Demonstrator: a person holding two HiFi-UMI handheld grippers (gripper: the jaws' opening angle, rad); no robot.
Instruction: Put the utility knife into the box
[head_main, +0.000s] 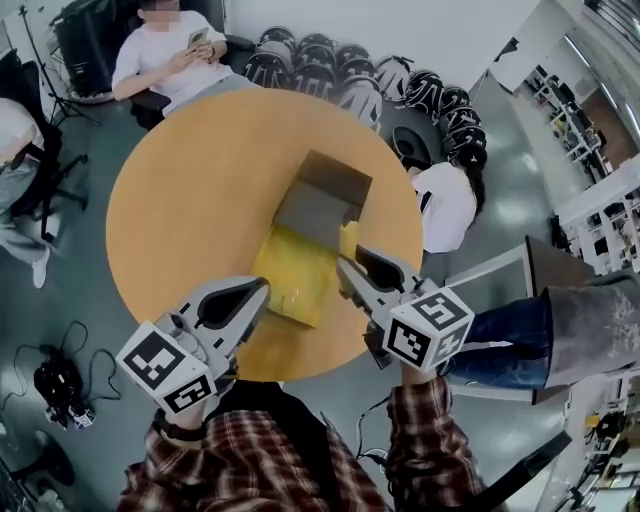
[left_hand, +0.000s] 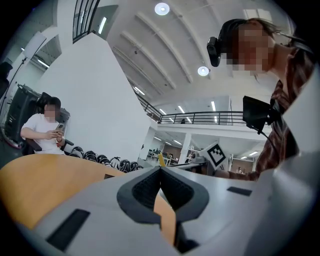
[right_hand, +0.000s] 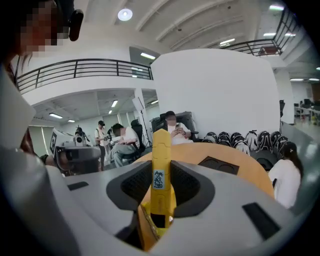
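Observation:
A yellow utility knife (right_hand: 160, 175) stands upright between the jaws of my right gripper (right_hand: 161, 167), which is shut on it. In the head view the right gripper (head_main: 345, 265) holds the knife (head_main: 348, 238) over the round wooden table (head_main: 190, 190), just right of a yellow padded envelope (head_main: 295, 275) and near the open brown cardboard box (head_main: 322, 195). The box (right_hand: 220, 165) lies ahead and right of the knife. My left gripper (head_main: 255, 290) hovers at the envelope's near left corner. Its jaws (left_hand: 161, 169) are shut with nothing between them.
A person in white (head_main: 165, 50) sits beyond the table, and another in white (head_main: 445, 205) sits at its right edge. A row of dark helmets (head_main: 350, 65) lines the far floor. Cables and a device (head_main: 60, 385) lie on the floor, left.

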